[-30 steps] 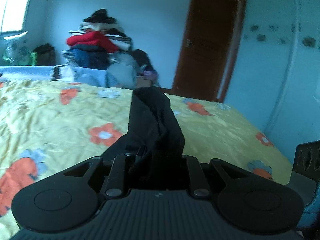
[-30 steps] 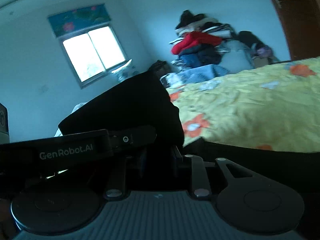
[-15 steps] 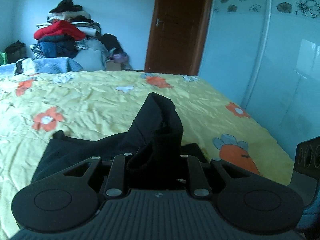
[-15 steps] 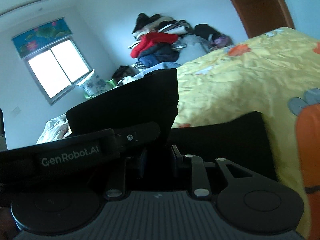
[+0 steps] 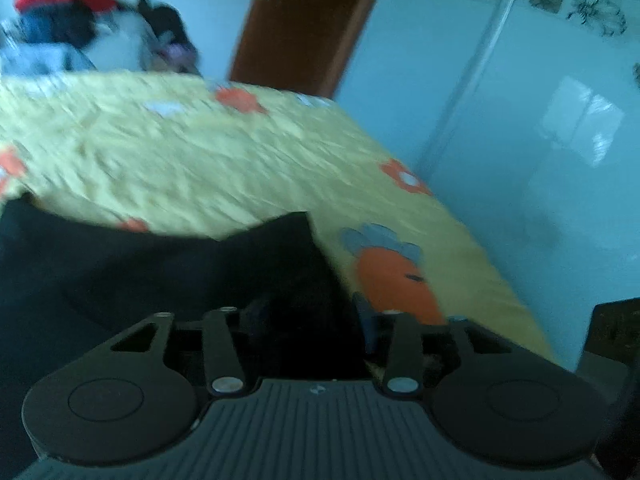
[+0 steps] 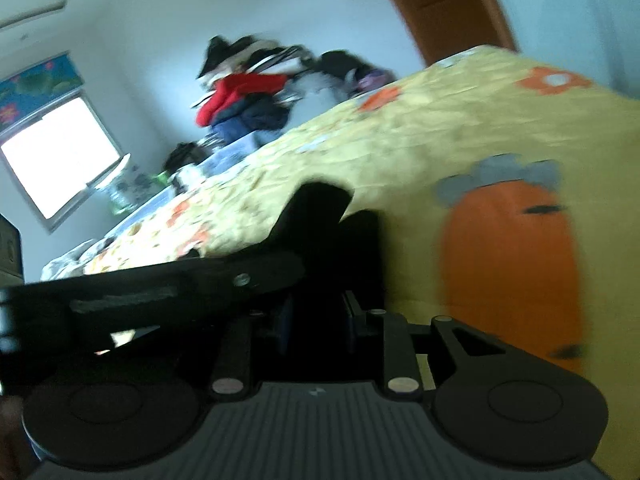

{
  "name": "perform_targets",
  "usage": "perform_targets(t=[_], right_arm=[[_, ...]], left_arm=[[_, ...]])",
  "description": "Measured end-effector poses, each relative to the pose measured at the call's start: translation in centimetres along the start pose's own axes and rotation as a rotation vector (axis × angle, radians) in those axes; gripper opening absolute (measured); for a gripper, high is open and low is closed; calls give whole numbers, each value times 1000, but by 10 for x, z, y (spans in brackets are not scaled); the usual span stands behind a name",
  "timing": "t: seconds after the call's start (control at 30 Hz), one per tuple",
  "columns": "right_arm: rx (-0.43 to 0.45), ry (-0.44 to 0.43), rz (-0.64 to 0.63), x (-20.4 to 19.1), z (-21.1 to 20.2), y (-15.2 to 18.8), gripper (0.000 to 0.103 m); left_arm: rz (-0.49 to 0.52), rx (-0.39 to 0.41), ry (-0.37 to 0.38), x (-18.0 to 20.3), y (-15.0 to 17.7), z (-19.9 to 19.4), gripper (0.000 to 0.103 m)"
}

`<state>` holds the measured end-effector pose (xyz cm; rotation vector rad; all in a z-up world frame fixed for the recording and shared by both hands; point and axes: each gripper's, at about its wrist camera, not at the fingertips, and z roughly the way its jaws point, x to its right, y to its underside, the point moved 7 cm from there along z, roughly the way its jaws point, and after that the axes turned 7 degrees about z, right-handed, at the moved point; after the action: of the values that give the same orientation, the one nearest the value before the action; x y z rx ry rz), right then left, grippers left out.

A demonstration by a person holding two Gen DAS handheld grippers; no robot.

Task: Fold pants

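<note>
The black pants (image 5: 160,264) lie on the yellow flowered bedsheet (image 5: 200,160), spread low in front of both cameras. My left gripper (image 5: 308,320) is shut on a fold of the black pants, held low over the cloth. My right gripper (image 6: 316,316) is shut on another part of the pants (image 6: 320,216), close to the sheet (image 6: 440,136). The left gripper body (image 6: 160,292) shows at the left of the right wrist view. Both views are blurred by motion.
A heap of clothes (image 6: 248,92) is piled against the far wall, also seen in the left wrist view (image 5: 72,12). A brown door (image 5: 304,20) stands beyond the bed. A pale wardrobe (image 5: 540,120) runs along the bed's right side. A window (image 6: 56,152) is at the left.
Both grippers have come down and forward with the pants. The raised folds of cloth have dropped from above the bed to lie nearly flat on the sheet.
</note>
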<state>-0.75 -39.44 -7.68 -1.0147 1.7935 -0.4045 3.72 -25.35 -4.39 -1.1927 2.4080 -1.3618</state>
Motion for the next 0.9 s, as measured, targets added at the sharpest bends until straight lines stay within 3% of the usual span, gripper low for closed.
perform_targets(t=[0.07, 0.13, 0.23, 0.3, 0.33, 0.37, 0.53, 0.6, 0.63, 0.67, 0.83, 0.9], right_arm=[[51, 66, 15, 16, -16, -8, 26], [114, 124, 44, 31, -31, -21, 26], [142, 99, 60, 29, -37, -36, 29], [126, 69, 19, 10, -26, -40, 47], [115, 46, -12, -1, -17, -42, 65], [99, 20, -42, -13, -7, -42, 73], [-31, 9, -115, -38, 55, -38, 72], [-72, 39, -147, -38, 73, -33, 41], [-83, 63, -178, -39, 76, -29, 30], [-76, 88, -216, -40, 75, -27, 26], [-61, 178, -303, -32, 68, -23, 23], [-54, 194, -303, -31, 71, -24, 25]], left_arm=[[27, -2, 38, 5, 2, -7, 60], [68, 15, 29, 7, 1, -19, 62], [126, 49, -50, -12, -1, -43, 71], [140, 84, -169, -37, -6, -59, 74], [139, 97, -227, -51, -8, -66, 75], [135, 101, -276, -67, -9, -71, 75], [56, 85, -419, -131, -19, -78, 75], [37, 53, -454, -150, -20, -71, 75], [33, 35, -462, -156, -20, -67, 75], [31, 17, -470, -162, -19, -60, 75], [56, -72, -522, -177, -5, -34, 76], [78, -72, -539, -177, 1, -34, 77]])
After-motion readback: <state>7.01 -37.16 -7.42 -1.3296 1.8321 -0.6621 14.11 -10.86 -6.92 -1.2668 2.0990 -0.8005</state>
